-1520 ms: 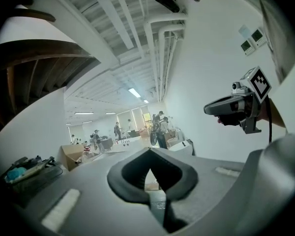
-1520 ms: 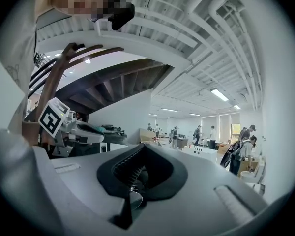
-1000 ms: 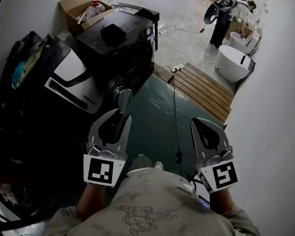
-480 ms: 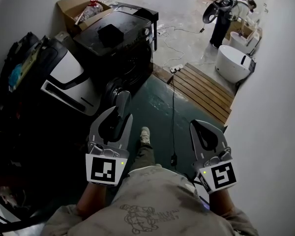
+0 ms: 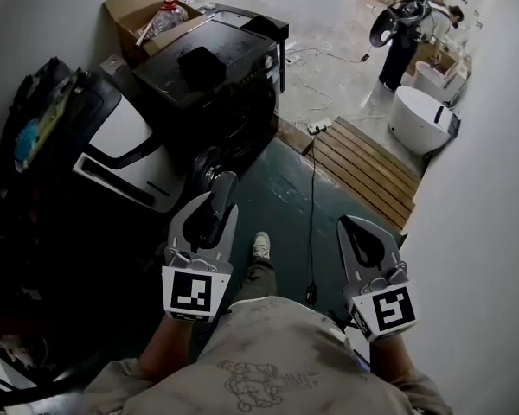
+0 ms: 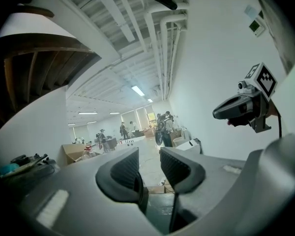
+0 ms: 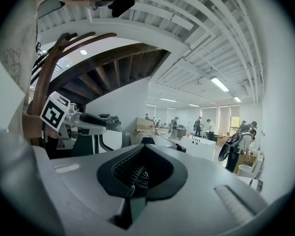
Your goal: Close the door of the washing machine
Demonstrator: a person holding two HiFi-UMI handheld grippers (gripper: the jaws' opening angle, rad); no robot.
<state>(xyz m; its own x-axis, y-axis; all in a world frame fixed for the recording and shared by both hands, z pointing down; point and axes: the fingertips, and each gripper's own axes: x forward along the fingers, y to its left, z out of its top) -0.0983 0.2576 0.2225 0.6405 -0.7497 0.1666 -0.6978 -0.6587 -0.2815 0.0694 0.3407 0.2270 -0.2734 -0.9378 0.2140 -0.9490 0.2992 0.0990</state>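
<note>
**Door open, both grippers empty**

The round door (image 5: 200, 161) stands open at the front of the washing machine (image 5: 229, 93). The left gripper (image 5: 222, 183), jaws slightly apart with nothing between them, is just beside the door. The right gripper (image 5: 356, 227), jaws together, is well away from the machine. The door is probably rigid, light and hinged, so pushing its free edge should do.

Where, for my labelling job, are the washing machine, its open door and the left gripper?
washing machine (image 5: 238, 52): head view, on its dark top panel.
door (image 5: 204, 162): head view, on the round door's rim, low at the machine's front.
left gripper (image 6: 149, 164): left gripper view, in the gap between its parted jaw tips.
</note>
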